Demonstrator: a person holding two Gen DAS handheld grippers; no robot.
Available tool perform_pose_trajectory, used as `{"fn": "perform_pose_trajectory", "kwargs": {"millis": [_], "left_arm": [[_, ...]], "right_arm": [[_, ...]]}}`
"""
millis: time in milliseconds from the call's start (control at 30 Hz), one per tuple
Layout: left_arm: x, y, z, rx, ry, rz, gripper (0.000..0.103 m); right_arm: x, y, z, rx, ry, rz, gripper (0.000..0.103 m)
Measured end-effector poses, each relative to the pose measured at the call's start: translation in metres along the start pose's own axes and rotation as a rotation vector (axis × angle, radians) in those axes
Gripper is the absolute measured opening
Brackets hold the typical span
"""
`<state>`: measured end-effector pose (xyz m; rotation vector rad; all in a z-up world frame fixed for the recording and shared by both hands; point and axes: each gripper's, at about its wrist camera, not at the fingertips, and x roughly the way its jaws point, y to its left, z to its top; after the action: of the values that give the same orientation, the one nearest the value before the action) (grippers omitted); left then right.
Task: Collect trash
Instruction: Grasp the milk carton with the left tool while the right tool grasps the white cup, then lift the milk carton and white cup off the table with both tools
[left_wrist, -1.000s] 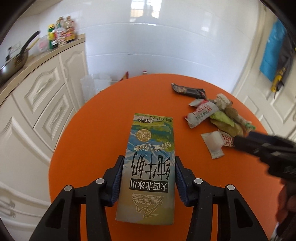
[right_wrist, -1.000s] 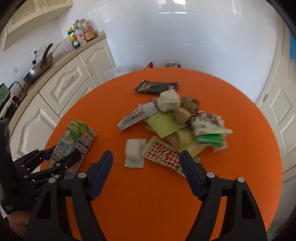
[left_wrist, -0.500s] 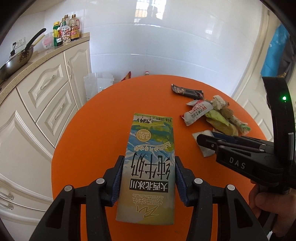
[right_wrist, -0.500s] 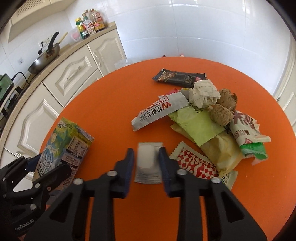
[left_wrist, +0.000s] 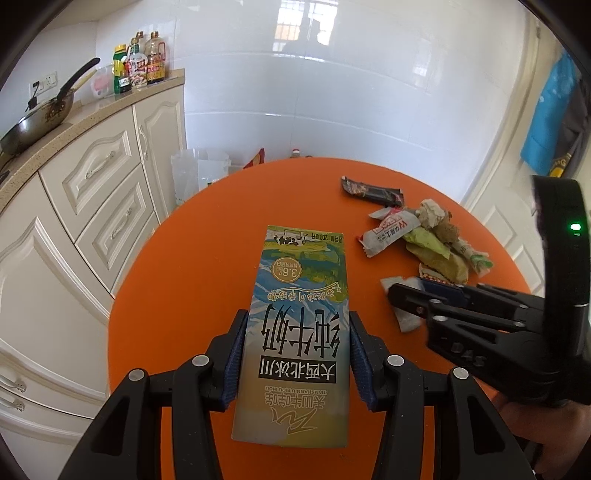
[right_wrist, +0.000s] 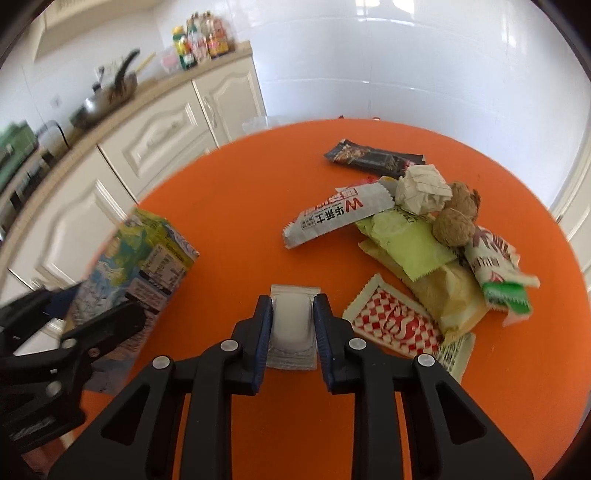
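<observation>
On the round orange table (right_wrist: 240, 192), my right gripper (right_wrist: 293, 306) is shut on a small white sachet (right_wrist: 291, 321) that lies flat at the table's near side. My left gripper (left_wrist: 297, 325) is shut on a green and blue milk carton (left_wrist: 299, 314), held above the table's left part. In the right wrist view the carton (right_wrist: 147, 254) shows at the left. A heap of trash lies to the right: a white wrapper with a red W (right_wrist: 340, 214), a crumpled paper ball (right_wrist: 421, 188), brown balls (right_wrist: 454, 221), a green wrapper (right_wrist: 406, 247) and a red-checked sachet (right_wrist: 391, 321).
A dark bar wrapper (right_wrist: 373, 158) lies alone behind the heap. White cabinets (left_wrist: 92, 206) with a wok (left_wrist: 37, 125) and bottles (left_wrist: 140, 62) on the counter run along the left. A clear plastic bin (left_wrist: 199, 170) stands past the table's far edge. A white door is at the right.
My right gripper came down over the white sachet and shut on it; a second ago it was wide open. My left gripper has shifted a little with the carton still in it.
</observation>
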<state>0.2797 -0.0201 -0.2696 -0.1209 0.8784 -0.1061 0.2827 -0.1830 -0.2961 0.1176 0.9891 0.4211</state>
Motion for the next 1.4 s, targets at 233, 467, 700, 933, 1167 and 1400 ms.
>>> {"fn": "perform_pose_trajectory", "kwargs": {"millis": [233, 467, 700, 933, 1167, 1400], "left_arm": [[-0.024, -0.012, -0.002, 0.016, -0.043, 0.007, 0.046], [-0.033, -0.027, -0.009, 0.032, -0.040, 0.013, 0.046], [-0.036, -0.030, -0.011, 0.034, -0.017, 0.017, 0.046], [-0.040, -0.030, -0.008, 0.034, -0.027, 0.026, 0.046], [-0.057, -0.047, -0.005, 0.054, -0.073, 0.013, 0.046], [-0.088, -0.087, 0.001, 0.115, -0.145, -0.034, 0.046]], "right_arm": [[-0.037, -0.007, 0.002, 0.042, -0.066, 0.067, 0.021], [-0.036, -0.014, -0.014, 0.044, -0.043, 0.073, 0.022], [-0.015, -0.010, -0.022, 0.018, -0.008, 0.065, 0.025], [-0.017, -0.019, -0.028, 0.041, -0.031, 0.080, 0.023], [-0.059, -0.028, -0.031, 0.061, -0.114, 0.101, 0.023], [-0.135, -0.060, -0.030, 0.114, -0.265, 0.060, 0.023]]}}
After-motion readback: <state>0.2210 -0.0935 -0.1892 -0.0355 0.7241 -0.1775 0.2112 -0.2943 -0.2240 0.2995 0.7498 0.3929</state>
